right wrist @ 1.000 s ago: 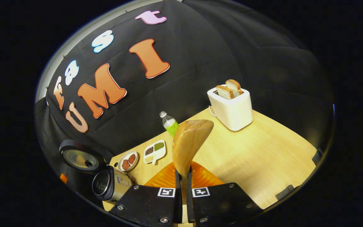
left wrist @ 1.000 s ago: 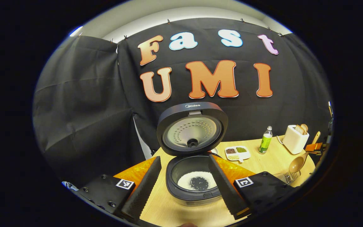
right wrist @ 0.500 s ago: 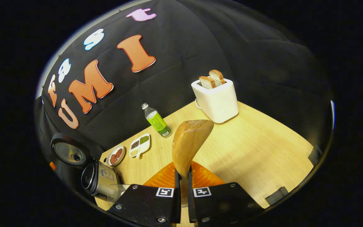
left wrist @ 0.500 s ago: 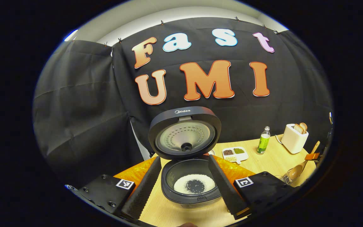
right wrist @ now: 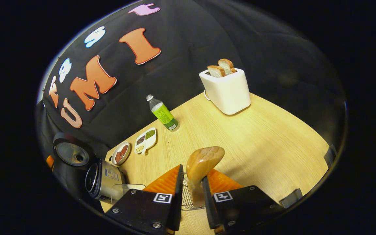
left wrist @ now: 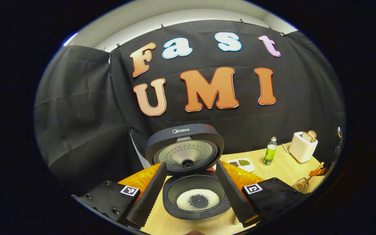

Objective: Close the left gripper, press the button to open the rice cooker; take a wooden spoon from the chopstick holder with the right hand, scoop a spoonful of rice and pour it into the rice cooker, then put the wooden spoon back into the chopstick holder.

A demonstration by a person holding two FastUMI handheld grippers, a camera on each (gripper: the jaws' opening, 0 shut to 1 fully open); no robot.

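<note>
The dark rice cooker (left wrist: 194, 209) stands open, lid (left wrist: 184, 148) raised, with white rice and a dark patch in its pot. My left gripper (left wrist: 190, 164) is open in front of it and holds nothing, its fingers framing the pot. In the right gripper view the wooden spoon (right wrist: 205, 160) stands bowl-up in the wire chopstick holder (right wrist: 188, 197). My right gripper (right wrist: 193, 174) is open around the handle, with a gap on each side. The holder (left wrist: 300, 184) also shows at the far right of the left gripper view. The cooker's lid (right wrist: 70, 153) appears at the far left.
On the wooden table (right wrist: 273, 143) stand a white toaster (right wrist: 227, 88) with two bread slices, a green bottle (right wrist: 163, 114), a divided dish of grains (right wrist: 145, 140) and a small bowl (right wrist: 121, 153). A silver-and-black device (right wrist: 101, 182) sits beside the cooker.
My right gripper lowered the spoon into the wire holder and opened off its handle. The left gripper drew back from the cooker, still open.
</note>
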